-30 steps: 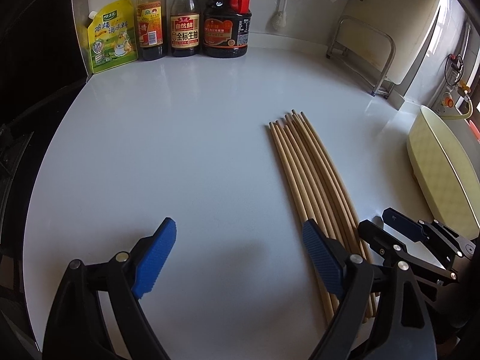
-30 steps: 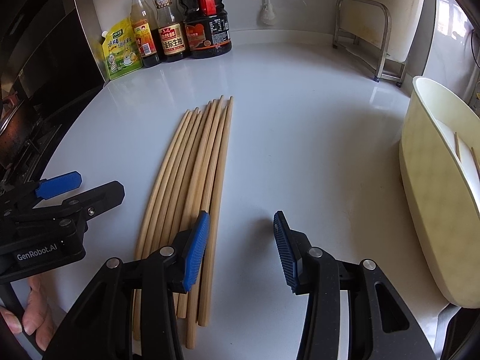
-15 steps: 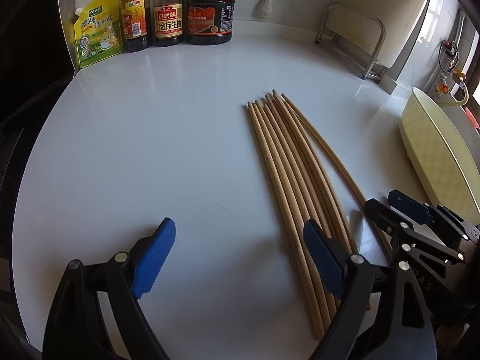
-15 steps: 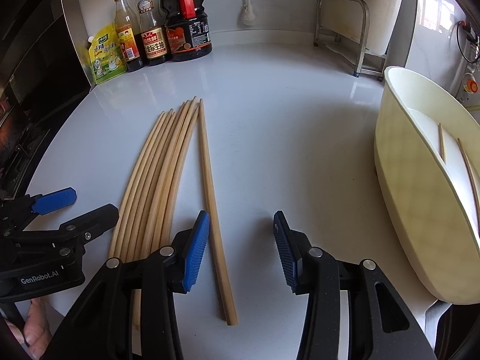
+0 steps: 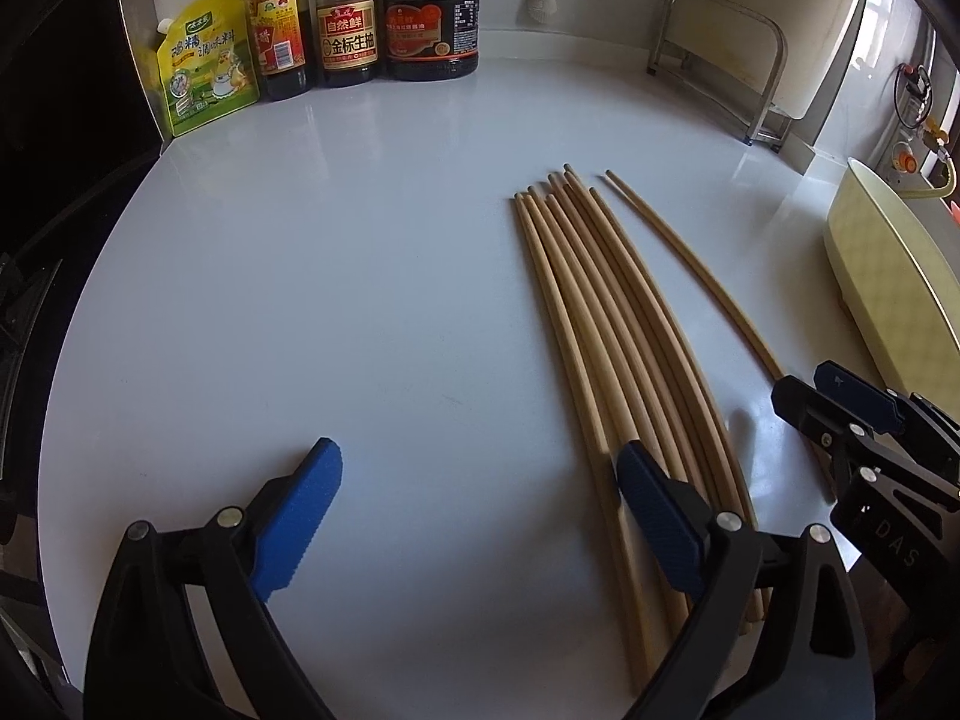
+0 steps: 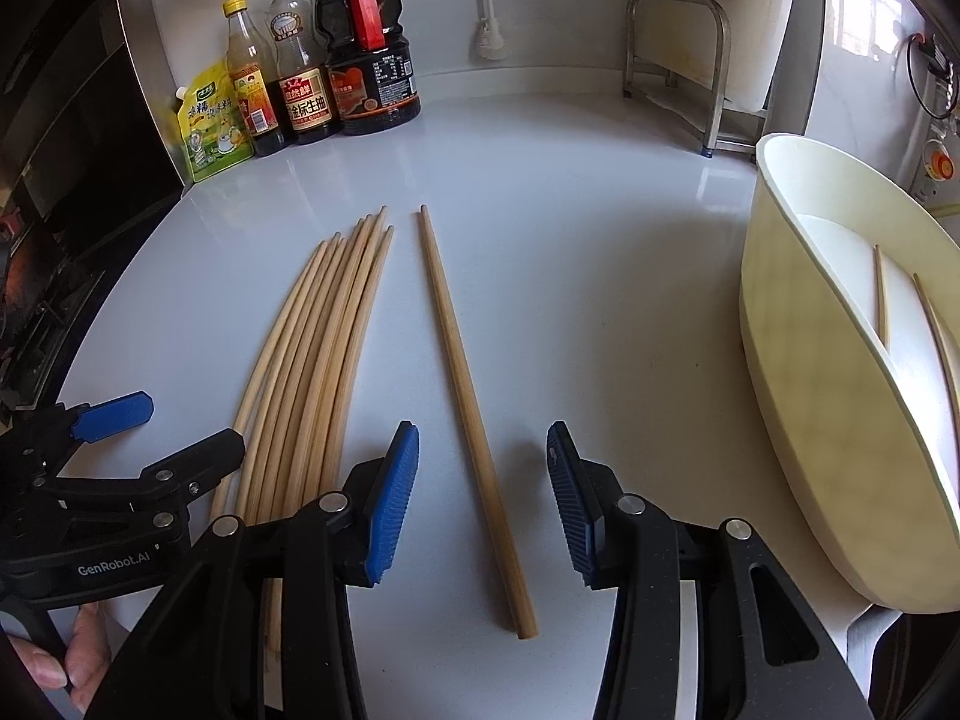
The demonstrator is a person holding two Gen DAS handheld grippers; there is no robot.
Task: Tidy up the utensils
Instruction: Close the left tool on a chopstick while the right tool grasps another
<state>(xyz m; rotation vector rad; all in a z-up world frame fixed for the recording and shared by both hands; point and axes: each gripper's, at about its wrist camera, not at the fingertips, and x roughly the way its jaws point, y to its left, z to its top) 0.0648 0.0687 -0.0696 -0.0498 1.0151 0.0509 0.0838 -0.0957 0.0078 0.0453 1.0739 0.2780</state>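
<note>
Right wrist view: I see a single chopstick (image 6: 465, 414) lying apart from the bundle of chopsticks (image 6: 312, 372) on the white bench (image 6: 570, 252). It runs between the blue pads of my right tool (image 6: 483, 498), whose jaws stand partly apart and touch nothing; the stick lies flat on the bench, its near end just past the pads toward me. The bundle lies just left of that tool's left pad. To the right stands a cream tub (image 6: 798, 360) with two more chopsticks (image 6: 880, 294) inside. My left tool (image 6: 138, 438) shows at the left edge, "GenRobot.AI" printed on its body, and fingers (image 6: 78, 654) curl below it.

From the left wrist, the left tool (image 5: 480, 480) gapes wide, its jaws having just been opening, with only bare bench between the pads; the bundle passes under its right pad. At the back stand a yellow-green pouch (image 5: 207, 78) and three sauce bottles (image 5: 348, 24); I read "金标生抽" on the middle one, though the other labels are probably too small to make out.
</note>
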